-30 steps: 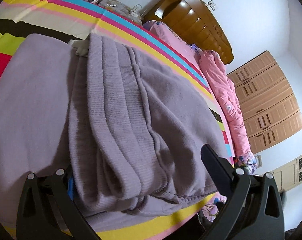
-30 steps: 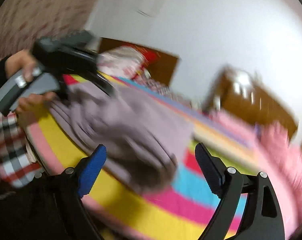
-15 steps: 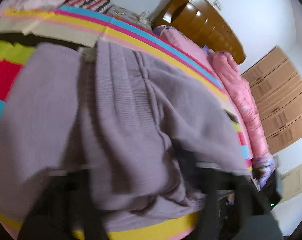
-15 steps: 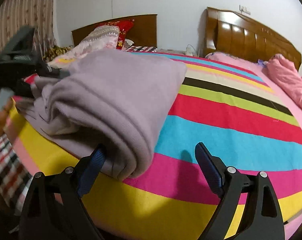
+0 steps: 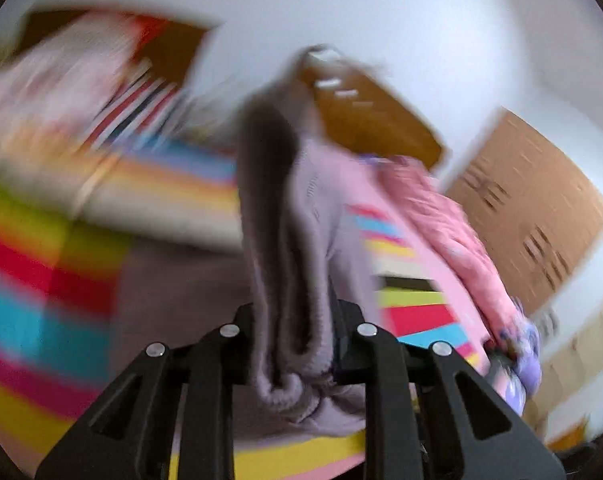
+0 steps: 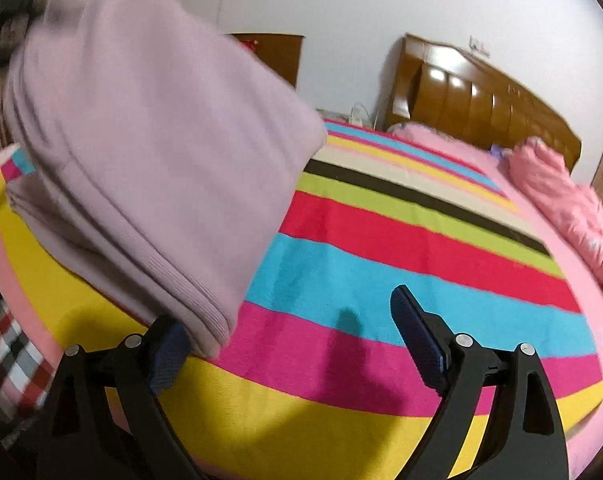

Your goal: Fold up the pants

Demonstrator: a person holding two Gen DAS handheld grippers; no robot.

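My left gripper [image 5: 293, 344] is pinched tight on the lilac knit pants [image 5: 289, 240]; both fingers press a thick bunch of fabric btwn them, ribbed hem bulging out at the near side. From there the pants rise as a narrow folded column toward the far wall. Left view is badly motion-blurred, so finer detail can't be made out.

My right gripper [image 6: 289, 340] is spread wide, nothing btwn the fingers. Its left finger [image 6: 169, 356], w/ the blue pad, sits right under the near ribbed edge of the pants [image 6: 153, 152]; can't tell if it touches. Right finger is well apart from the cloth, over the pink stripe.

In the right view the pants are a folded stack lifted at the left, upper part raised off the striped blanket [image 6: 401, 248], lower layers at the near-left edge of the bed.

Far right: pink quilt [image 6: 569, 200] along the bed side, wooden headboard [image 6: 481, 100] behind it. Wardrobe doors [image 5: 533, 208] at right in the left view. Plaid cloth [image 6: 9, 360] at near left.
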